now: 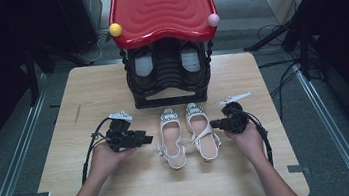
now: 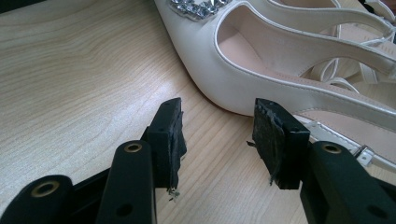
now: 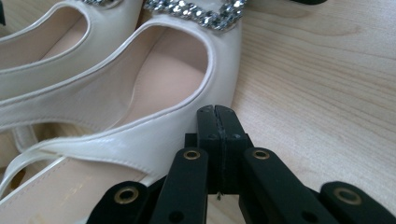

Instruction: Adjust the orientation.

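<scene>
We are looking down at a wooden table [image 1: 122,185] with 2 white shoes [image 1: 187,134] lying side by side in the middle, toes pointing toward a black rack [image 1: 167,76] with a red wavy top [image 1: 161,6] at the far edge. We are seeing a yellow ball [image 1: 115,29] and a pink ball [image 1: 213,20] sitting at the 2 front corners of that top.

The left gripper [image 1: 143,139] is sitting in the person's left hand [image 1: 104,159], just beside the left shoe [image 1: 171,138] and pointing at it. In the left gripper view its tongs are standing apart over bare wood, with the side of the left shoe [image 2: 261,70] just beyond the pads [image 2: 268,135], not between them. We are seeing nothing gripped there.

The right gripper [image 1: 214,123] is sitting in the right hand [image 1: 248,139], just beside the right shoe [image 1: 201,130]. In the right gripper view its tongs [image 3: 217,135] are pressed together with nothing between them, the tips right at the outer side wall of the right shoe [image 3: 140,135]; we cannot tell whether they are touching it. A jewelled buckle [image 3: 196,11] is glittering on the toe.
</scene>
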The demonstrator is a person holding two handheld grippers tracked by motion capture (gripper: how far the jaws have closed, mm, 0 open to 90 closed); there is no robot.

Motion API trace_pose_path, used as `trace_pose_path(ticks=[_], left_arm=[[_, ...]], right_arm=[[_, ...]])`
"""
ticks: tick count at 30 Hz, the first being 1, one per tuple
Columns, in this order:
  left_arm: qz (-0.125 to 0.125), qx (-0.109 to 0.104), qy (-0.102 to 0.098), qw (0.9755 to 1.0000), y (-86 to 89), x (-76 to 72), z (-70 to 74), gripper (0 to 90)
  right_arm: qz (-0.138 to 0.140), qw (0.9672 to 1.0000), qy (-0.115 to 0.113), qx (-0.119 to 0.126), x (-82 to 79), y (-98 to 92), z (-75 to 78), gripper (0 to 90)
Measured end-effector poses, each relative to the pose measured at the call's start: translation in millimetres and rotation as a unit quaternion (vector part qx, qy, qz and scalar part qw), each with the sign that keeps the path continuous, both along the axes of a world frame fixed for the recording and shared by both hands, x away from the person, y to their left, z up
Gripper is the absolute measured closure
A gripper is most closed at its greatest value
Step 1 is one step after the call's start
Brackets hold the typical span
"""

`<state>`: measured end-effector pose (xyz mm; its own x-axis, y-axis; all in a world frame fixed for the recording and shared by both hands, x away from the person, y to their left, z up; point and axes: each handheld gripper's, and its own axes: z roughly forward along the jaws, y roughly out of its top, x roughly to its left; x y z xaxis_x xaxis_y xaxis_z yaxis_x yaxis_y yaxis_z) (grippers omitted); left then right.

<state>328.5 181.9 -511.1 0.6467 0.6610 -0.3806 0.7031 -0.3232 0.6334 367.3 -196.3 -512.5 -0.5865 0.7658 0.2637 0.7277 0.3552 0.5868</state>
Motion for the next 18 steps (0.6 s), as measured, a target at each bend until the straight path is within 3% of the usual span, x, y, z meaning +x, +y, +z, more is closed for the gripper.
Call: trace_pose_path(ticks=[6,18], left_arm=[[0.002,0.0,0.001,1.0,-1.9,-0.1,-1.9,53.1],[-0.002,-0.012,0.019,0.9998,-14.9,1.9,-7.7,60.6]], right_arm=[[0.003,0.9999,-0.002,-0.01,3.2,5.2,-2.7,90.0],[0.004,1.0,0.001,-0.002,4.3,12.6,-3.9,90.0]])
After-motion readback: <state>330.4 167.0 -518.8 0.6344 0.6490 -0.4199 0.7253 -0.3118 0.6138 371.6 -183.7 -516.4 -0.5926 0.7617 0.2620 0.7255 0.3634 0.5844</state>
